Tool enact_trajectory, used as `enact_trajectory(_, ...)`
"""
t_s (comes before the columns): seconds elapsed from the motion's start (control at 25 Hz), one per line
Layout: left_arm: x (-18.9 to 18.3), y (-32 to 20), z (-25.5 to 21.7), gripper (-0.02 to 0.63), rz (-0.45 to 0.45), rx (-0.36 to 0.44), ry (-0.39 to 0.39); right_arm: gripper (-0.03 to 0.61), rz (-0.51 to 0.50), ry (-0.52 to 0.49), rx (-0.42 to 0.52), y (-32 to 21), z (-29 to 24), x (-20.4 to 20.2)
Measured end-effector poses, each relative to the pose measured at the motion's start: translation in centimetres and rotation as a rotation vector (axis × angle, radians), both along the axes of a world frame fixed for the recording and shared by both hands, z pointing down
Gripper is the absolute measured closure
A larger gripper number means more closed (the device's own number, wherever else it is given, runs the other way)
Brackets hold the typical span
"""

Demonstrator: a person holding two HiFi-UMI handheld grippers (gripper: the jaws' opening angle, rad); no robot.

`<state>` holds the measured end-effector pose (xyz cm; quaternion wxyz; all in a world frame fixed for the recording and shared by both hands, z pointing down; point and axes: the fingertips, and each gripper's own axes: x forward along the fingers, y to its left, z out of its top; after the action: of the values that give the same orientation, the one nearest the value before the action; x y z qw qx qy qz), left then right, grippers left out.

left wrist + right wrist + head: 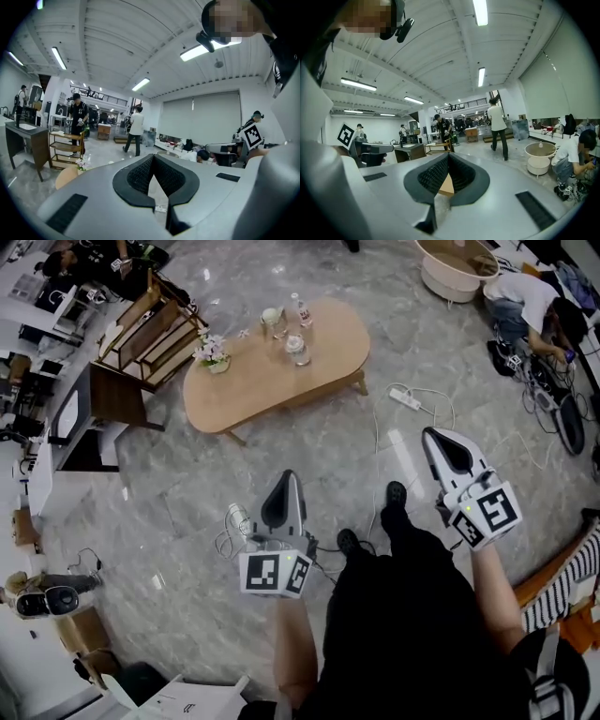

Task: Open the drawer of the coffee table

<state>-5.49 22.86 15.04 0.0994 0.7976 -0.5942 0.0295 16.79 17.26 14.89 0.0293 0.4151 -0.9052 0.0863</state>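
**Trainee:** Where is the task's thing?

**Operator:** The oval wooden coffee table (248, 385) stands on the marble floor, well ahead of me. From the head view I see only its top, so I cannot tell which side carries the drawer.

**Trainee:** And the tools?

**Operator:** The left gripper (287, 476) and the right gripper (433, 435) are both held out level, well short of the table. Each has its jaws closed together with nothing between them, as each gripper's own view confirms.

**Trainee:** Which step is this?

**Operator:** I judge it to be the approach, with nothing grasped yet. Next I must close in on the table, get low enough to find the drawer front, and part one pair of jaws for its handle or edge.

**Trainee:** What about containers?

**Operator:** On the tabletop a small pot (214, 360) holds pale flowers. A glass cup (272, 321), a clear bottle (299, 309) and a glass jar (297, 350) stand in a cluster, but I cannot make out their contents. Beyond them, at the far right, is a white tub (450, 282). A power strip (405, 399) and loose cables lie on the floor between me and the table.
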Motion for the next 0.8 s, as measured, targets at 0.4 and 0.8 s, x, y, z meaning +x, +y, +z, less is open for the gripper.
enact_trajectory(0.4, 6.1, -6.0, 0.9, 0.601, -0.063, -0.025, 0.002, 0.566, -0.12, -0.006, 0.01, -7.4, 0.5, 4.4)
enact_trajectory(0.8, 3.8, -7.4, 2.2, 0.601, -0.137, -0.079, -0.018, 0.566, -0.155, -0.04, -0.031, -9.9, 2.4, 4.1)
